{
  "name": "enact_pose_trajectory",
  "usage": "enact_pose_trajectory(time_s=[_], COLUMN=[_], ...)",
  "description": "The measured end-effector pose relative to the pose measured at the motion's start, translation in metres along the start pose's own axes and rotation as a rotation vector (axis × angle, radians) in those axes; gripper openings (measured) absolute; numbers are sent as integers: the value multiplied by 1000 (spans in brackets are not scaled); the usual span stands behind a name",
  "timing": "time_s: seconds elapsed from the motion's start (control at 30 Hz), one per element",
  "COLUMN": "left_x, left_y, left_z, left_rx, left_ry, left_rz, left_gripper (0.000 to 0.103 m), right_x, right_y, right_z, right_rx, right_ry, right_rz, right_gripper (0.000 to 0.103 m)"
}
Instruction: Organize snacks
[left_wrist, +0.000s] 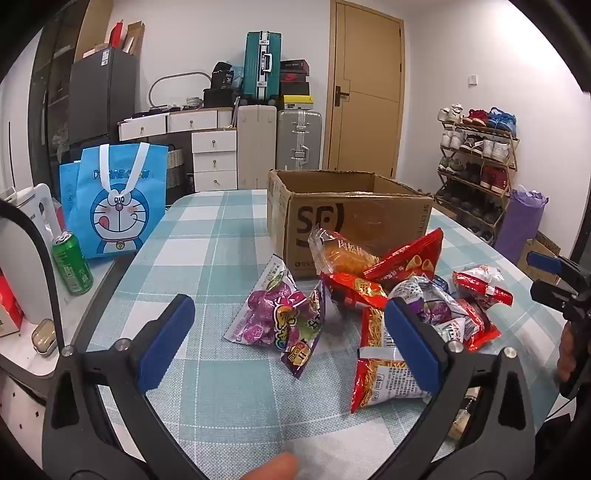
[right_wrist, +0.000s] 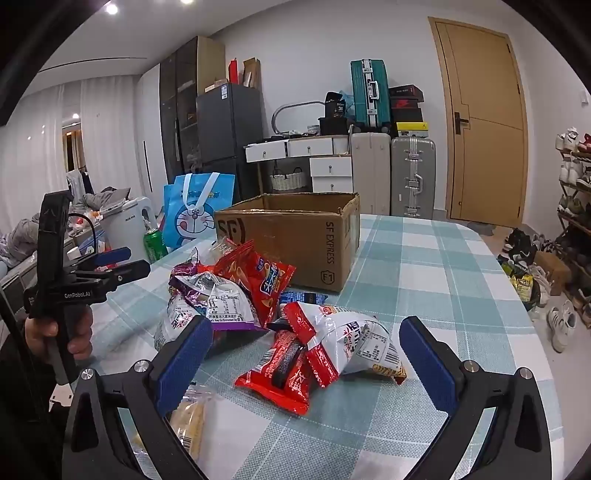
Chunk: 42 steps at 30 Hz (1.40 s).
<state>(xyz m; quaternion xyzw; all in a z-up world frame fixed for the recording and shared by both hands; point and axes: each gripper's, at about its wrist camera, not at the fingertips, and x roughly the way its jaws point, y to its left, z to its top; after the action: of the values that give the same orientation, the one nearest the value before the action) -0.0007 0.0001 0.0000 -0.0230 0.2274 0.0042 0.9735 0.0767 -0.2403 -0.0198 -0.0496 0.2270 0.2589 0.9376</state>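
I judge task unstarted; crinkly snack packets (left_wrist: 388, 306) heaped beside open brown cardboard box (left_wrist: 347, 218); left gripper (left_wrist: 291, 343), right gripper (right_wrist: 306, 365) jaws apart, empty.

Snack packets lie in a loose heap on the checked tablecloth, just in front of an open cardboard box (left_wrist: 351, 218) printed "SF", its flaps folded out of sight and its inside not visible. A purple candy bag (left_wrist: 275, 314) lies flat at the heap's left edge, slightly apart. A clear bread packet (left_wrist: 341, 253) leans against the box front, with a red chip bag (left_wrist: 404, 264) tilted beside it. A red noodle-stick bag (left_wrist: 380, 365) lies nearest the camera. A white-and-red bag (right_wrist: 354, 339) and a flat red packet (right_wrist: 284, 373) overlap on the right side of the heap.
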Motion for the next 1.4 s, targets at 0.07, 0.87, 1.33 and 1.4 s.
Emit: enact_pose_trajectory(time_s=[0.07,0.87,1.33,1.4], left_x=[1,-2,-3,-3], left_y=[0,-5,-6,-6], left_z=[0,0,0,0], left_rx=[-6,18,14,13], left_ry=[13,7,13,13], left_rz=[-2,4,4,4], left_gripper=[102,102,102,102], right_x=[1,1,2,-2], right_y=[-1,-1,-4,-4], right_z=[0,-1,0,1], right_rx=[3,24,28,30], right_ry=[12,11,11,9], right_rz=[1,4,0,-3], right_gripper=[103,103,103,103])
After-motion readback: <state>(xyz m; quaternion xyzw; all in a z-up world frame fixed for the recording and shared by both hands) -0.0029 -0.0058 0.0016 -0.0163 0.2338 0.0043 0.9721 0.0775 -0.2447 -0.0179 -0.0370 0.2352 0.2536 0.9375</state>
